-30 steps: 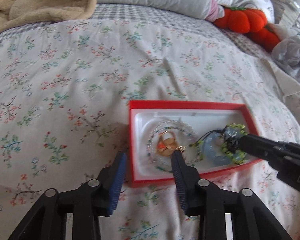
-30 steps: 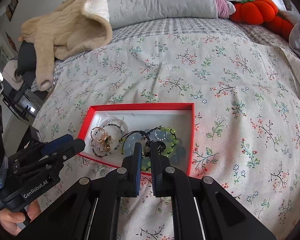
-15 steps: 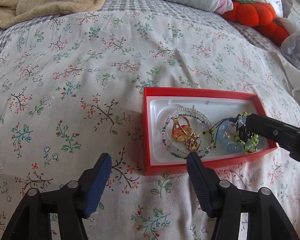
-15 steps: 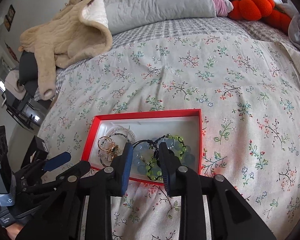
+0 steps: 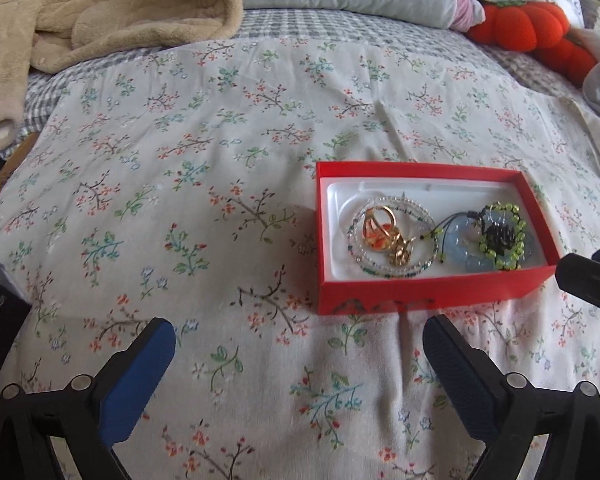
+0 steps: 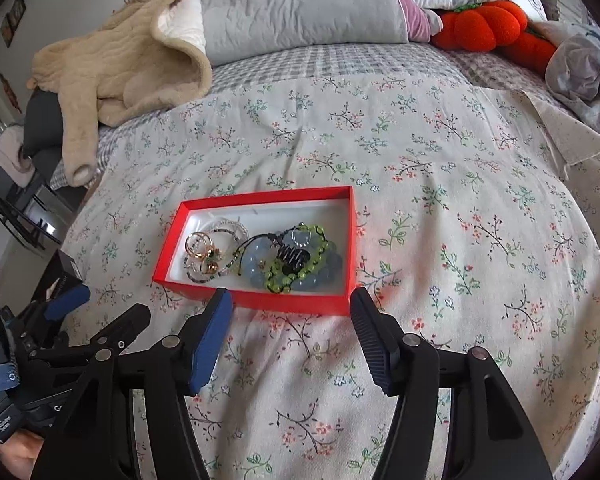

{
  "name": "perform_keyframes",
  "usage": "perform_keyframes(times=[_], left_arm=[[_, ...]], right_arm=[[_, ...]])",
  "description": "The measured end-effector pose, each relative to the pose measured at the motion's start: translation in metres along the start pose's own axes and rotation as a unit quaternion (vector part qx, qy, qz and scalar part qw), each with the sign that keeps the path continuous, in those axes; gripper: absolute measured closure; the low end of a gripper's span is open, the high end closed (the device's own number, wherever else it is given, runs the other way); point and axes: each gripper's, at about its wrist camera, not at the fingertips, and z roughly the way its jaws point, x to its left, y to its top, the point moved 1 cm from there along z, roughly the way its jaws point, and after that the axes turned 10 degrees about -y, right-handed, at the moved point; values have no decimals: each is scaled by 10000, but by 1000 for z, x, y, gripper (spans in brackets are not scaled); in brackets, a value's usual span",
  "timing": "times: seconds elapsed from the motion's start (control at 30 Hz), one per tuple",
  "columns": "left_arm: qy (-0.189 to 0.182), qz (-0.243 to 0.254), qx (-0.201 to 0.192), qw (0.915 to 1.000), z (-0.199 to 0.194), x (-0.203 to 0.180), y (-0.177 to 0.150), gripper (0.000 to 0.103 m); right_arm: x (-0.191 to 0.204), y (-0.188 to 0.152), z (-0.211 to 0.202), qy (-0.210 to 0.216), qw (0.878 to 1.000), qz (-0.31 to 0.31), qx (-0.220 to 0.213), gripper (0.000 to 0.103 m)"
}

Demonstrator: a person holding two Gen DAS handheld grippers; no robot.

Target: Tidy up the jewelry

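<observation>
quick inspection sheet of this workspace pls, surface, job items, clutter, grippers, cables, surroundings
surface: floral bedspread, soft and creased.
job's things: red box holds gold rings inside a clear bead bracelet, beside a blue bead bracelet and a green bead bracelet.
clutter: beige fleece garment, orange plush pumpkin, grey crumpled cloth.
grippers: left gripper and right gripper both open and empty, jaws just been opening, short of the box.
cables: nothing seen.
surroundings: grey pillow at the head; furniture off the bed's left, unclear.
</observation>
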Motion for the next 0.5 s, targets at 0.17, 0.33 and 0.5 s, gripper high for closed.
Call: perform_keyframes(times=[0.17,0.33,0.5], left_arm=[[62,-59,147,9999,-6,-1,-12,0],[125,-65,282,9995,-10,-2,-26,0],[164,-112,282,9994,-17,3,-36,0]], right_arm=[[-5,-18,-11,-445,9989,110,56,3],[-10,-32,-17,-803,9966,94,168,1],[-2,-43,-21,-1208,9921,-335,-3,1]])
